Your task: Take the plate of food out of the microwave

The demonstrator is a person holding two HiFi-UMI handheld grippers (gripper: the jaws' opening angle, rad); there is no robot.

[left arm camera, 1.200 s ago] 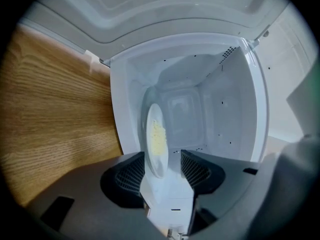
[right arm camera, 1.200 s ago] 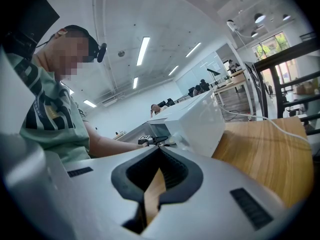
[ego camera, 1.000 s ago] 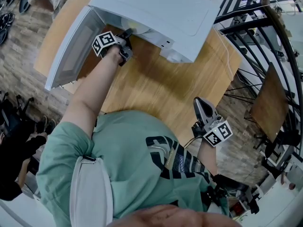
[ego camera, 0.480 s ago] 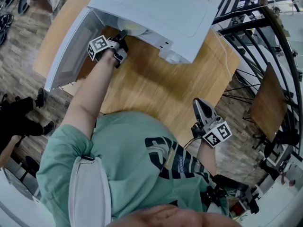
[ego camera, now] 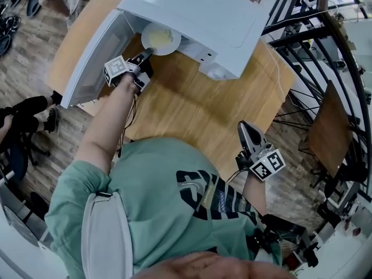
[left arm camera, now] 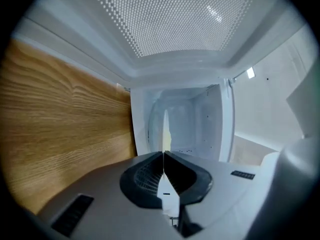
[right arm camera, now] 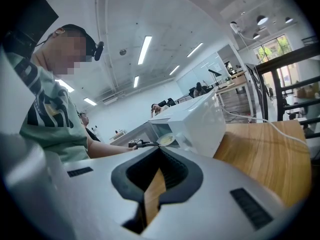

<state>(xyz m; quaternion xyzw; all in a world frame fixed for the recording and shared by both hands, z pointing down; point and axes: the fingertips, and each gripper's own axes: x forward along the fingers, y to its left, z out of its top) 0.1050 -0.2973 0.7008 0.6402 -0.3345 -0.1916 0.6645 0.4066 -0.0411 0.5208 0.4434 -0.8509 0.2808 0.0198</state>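
The white microwave (ego camera: 197, 10) stands on the wooden bench (ego camera: 186, 103) with its door (ego camera: 87, 63) swung wide open. The plate (ego camera: 161, 39), white and round with pale yellow food (ego camera: 159, 37) on it, sits in the microwave's mouth. Its near half shows outside the opening, and its far edge is hidden under the microwave's top. Whether it rests on the microwave's floor or hangs clear of it cannot be told.

The left hand-held gripper (ego camera: 148, 53) reaches in from the door side of the microwave and is clenched on the plate's near rim. In the left gripper view the jaws meet on a thin white edge that runs on toward the bare white cavity (left arm camera: 195, 119) of the microwave, with a little yellow beside it.

The right hand-held gripper (ego camera: 244, 127) is held well apart from the microwave, out over the bench edge on the side away from the door, and it points back toward the microwave. It is released: its jaws stand a narrow gap apart, only the bench's wood grain shows through that gap, and nothing is between them.

A white cable (right arm camera: 260, 121) runs across the bench from behind the microwave.
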